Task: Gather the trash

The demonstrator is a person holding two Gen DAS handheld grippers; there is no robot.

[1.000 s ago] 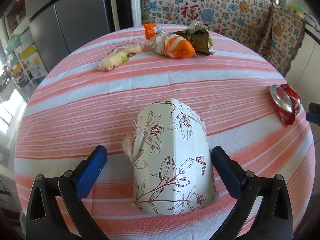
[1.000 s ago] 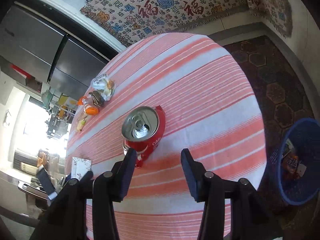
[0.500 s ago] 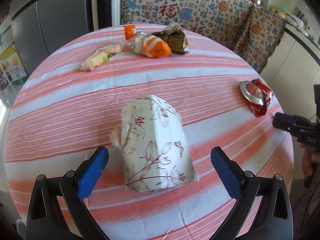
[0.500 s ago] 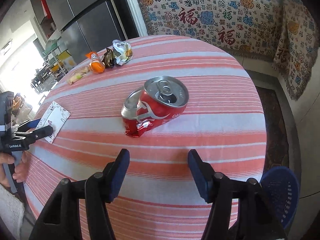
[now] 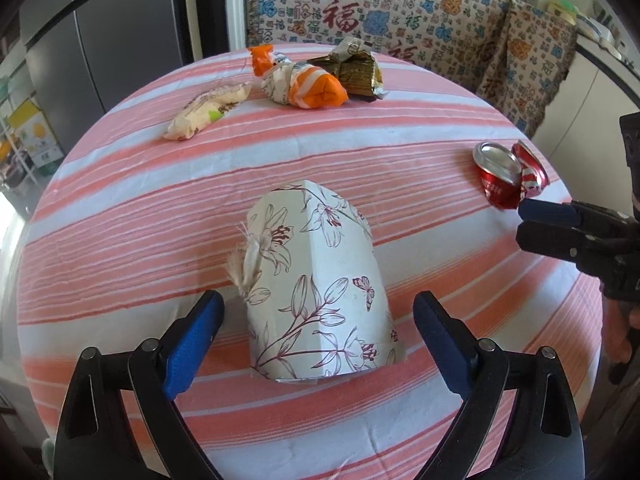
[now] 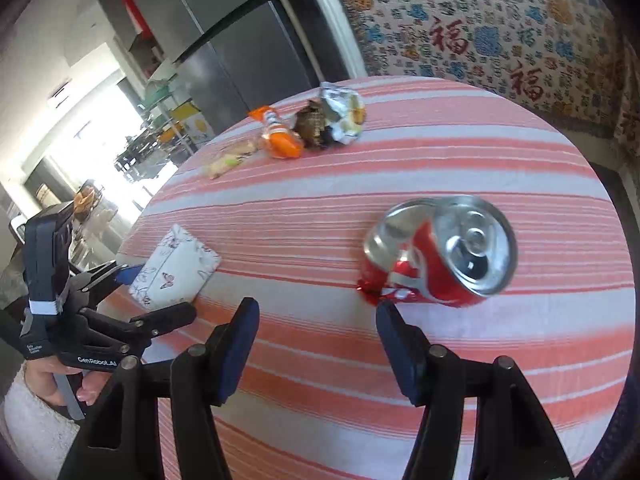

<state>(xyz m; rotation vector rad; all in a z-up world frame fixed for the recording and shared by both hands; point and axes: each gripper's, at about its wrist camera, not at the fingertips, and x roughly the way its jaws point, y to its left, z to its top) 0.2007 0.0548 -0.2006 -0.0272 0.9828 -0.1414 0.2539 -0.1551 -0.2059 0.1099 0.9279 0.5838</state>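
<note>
Left tongs (image 5: 316, 332) gape around the floral paper cup (image 5: 316, 292) at the surface's near edge — straddling it for pickup; right tongs (image 6: 316, 324), also apart, face the crushed can (image 6: 440, 252).

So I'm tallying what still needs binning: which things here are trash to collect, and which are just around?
Trash to collect:
floral paper box
crushed red can
orange wrapper
gold-brown wrapper
pale snack packet
silver crumpled bag

Just around:
striped tablecloth
patterned blanket
grey fridge
</note>
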